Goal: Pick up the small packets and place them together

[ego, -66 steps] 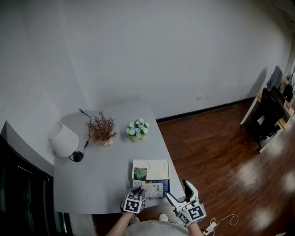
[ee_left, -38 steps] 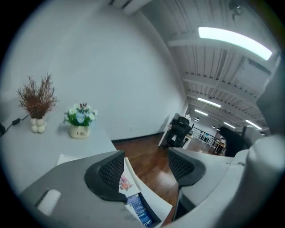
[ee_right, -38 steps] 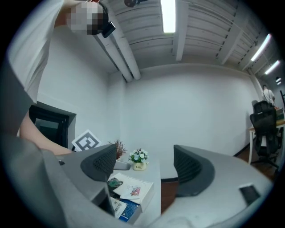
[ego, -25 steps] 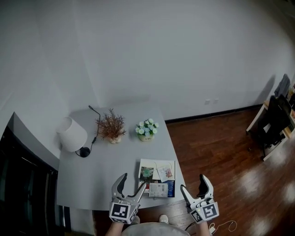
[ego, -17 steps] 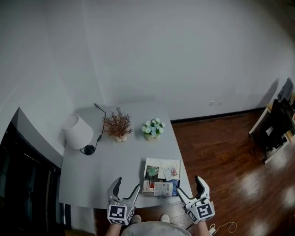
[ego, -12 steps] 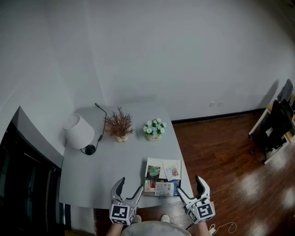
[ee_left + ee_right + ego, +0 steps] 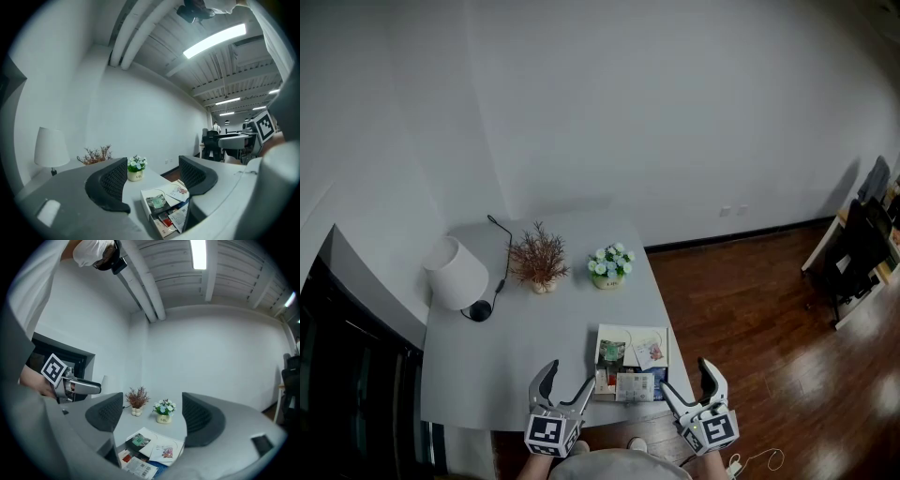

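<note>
- The small packets (image 7: pixel 630 364) lie in a heap on the table (image 7: pixel 516 347), at its near edge on the right side
- Some of them rest on a flat white box (image 7: pixel 633 335); the others lie just in front of it
- The heap sits between the two grippers and a little ahead of them
- The left gripper (image 7: pixel 571 375) has its jaws wide apart with nothing in them; the heap is ahead and to its right
- The right gripper (image 7: pixel 684 376) is wide open too and holds nothing; the heap is ahead and to its left
- Both look about as near, each with one jaw tip just beside an edge of the heap
- The white printed packet (image 7: pixel 635 386) lies nearest, with its long side along the table edge
- The packets look thin, flat and a bit shiny, so they may slide or bend when pinched
- A green packet (image 7: pixel 612 352) and a pale one with a pink picture (image 7: pixel 649 351) lie on top of the box
</note>
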The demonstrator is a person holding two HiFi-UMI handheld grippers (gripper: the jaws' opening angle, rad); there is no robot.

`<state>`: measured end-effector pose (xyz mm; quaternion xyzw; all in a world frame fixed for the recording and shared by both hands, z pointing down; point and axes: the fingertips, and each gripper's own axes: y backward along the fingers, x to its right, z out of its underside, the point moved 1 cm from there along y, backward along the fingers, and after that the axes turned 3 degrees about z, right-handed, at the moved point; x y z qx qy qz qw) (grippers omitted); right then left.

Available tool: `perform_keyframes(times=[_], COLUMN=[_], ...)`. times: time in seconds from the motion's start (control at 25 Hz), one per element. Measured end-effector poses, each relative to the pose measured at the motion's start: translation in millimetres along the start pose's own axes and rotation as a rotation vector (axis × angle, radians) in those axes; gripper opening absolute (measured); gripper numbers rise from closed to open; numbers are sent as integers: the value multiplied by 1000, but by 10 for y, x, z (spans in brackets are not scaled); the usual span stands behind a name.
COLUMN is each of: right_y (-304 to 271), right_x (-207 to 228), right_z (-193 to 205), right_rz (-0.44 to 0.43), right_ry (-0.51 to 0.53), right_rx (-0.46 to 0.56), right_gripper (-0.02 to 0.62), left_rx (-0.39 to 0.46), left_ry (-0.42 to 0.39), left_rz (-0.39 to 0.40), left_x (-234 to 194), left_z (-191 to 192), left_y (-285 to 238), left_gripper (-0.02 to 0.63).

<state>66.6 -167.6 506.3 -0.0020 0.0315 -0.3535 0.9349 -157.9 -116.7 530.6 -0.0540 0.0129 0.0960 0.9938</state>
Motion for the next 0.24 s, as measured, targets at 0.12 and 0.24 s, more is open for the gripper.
perform_keyframes(times=[0.12, 0.24], right_y=[-31, -63], right_x=[-3, -6], right_z=[-9, -20], right_rz=[1, -1], right_ry=[3, 5], right_rx=[3, 3], right_gripper=[391, 391], left_rx=[-7, -14], left_ry=[-1, -1], left_rz=[9, 17], left_x=[-7, -12], left_z=[14, 24], left_y=[-39, -76], left_gripper=[339, 334])
